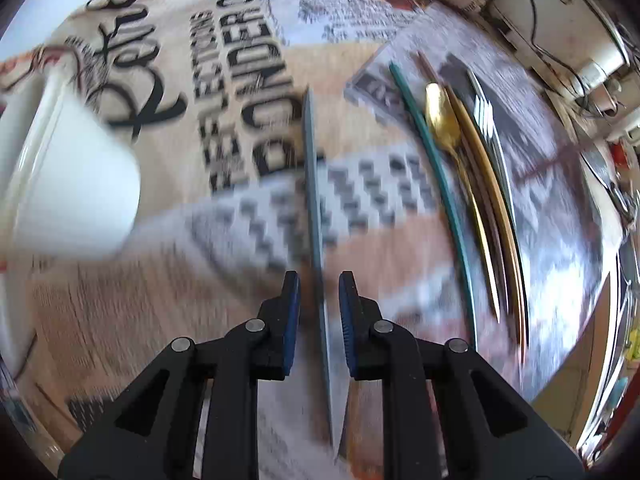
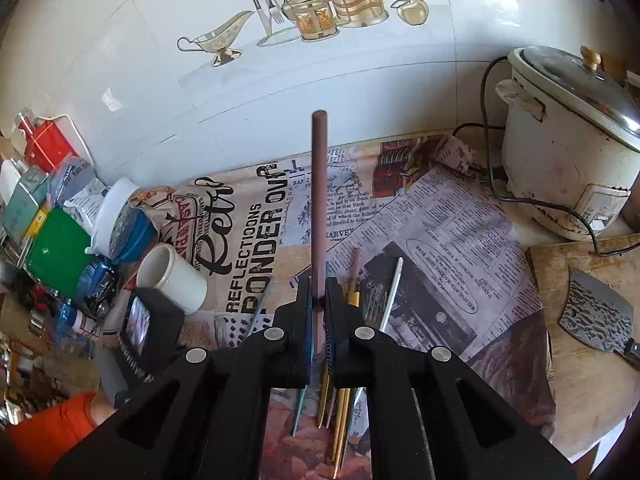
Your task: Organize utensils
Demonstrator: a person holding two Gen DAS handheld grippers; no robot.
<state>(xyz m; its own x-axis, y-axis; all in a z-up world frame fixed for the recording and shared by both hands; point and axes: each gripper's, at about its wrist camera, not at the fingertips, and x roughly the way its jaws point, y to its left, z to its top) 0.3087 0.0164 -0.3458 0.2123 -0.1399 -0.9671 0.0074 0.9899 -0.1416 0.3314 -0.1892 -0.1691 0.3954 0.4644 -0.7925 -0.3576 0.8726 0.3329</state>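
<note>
So on our left side, the left gripper (image 1: 319, 286) has its blue-padded jaws slightly apart, and a slim grey-blue chopstick (image 1: 313, 184) runs straight up the gap between them. It looks like neither pad is pressing on it, so we'd call that one released; the stick lies flat on the printed newspaper-style tablecloth (image 1: 248, 80), pointing away from the fingertips. The left view is pretty smeared, so fine detail is hard to read.

Off to the right of that stick there's the pile of utensils on the cloth: a teal chopstick (image 1: 432, 168), a gold metal spoon (image 1: 442, 114), a gold stick beside it, and a silver fork (image 1: 486, 114), all roughly parallel. A white ceramic cup (image 1: 76, 184) sits to the left.

Our right gripper (image 2: 319, 300) is clenched on a brown wooden chopstick (image 2: 319, 200), which sticks up and forward out of the jaws, well above the pile of cutlery below them. Also in that view: a white rice cooker (image 2: 560, 168) at the back right, and a cleaver (image 2: 596, 316) on a wooden cutting board (image 2: 580, 380).
</note>
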